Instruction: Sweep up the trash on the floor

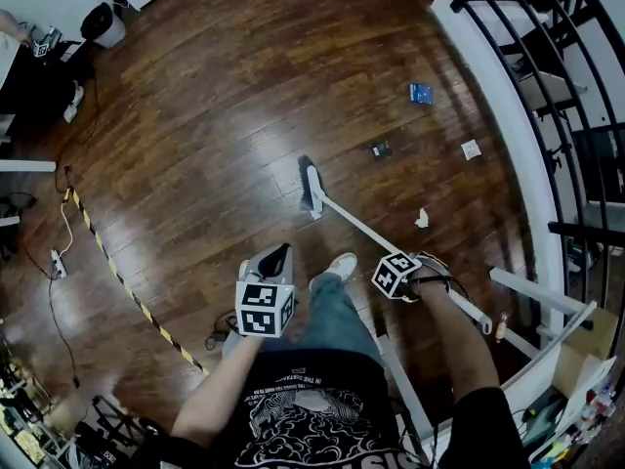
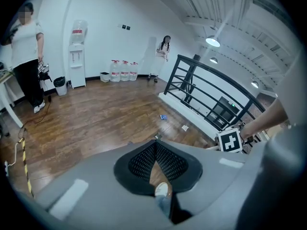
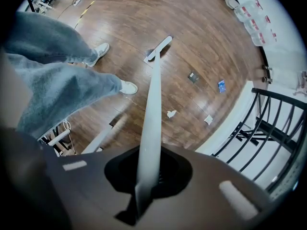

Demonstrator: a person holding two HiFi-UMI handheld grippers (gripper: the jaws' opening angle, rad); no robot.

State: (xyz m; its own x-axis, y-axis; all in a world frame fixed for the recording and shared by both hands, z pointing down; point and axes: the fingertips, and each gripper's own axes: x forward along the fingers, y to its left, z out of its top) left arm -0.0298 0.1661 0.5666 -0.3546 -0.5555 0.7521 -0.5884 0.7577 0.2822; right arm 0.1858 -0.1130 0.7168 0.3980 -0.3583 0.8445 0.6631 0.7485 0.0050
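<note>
Your right gripper (image 3: 149, 174) is clamped on the white handle of the broom (image 1: 356, 221), which slants down and away from you to its dark head (image 1: 311, 189), resting on the wooden floor (image 1: 215, 115) just ahead of your white shoe (image 1: 340, 265). Your left gripper (image 2: 154, 146) is held out in front of you with its jaws closed together at the tips and nothing between them. The trash lies to the right of the broom head: a crumpled white paper (image 1: 422, 219) nearest, a small dark piece (image 1: 381, 149), a white square (image 1: 471, 149) by the railing base, and a blue packet (image 1: 421, 93) farthest out.
</note>
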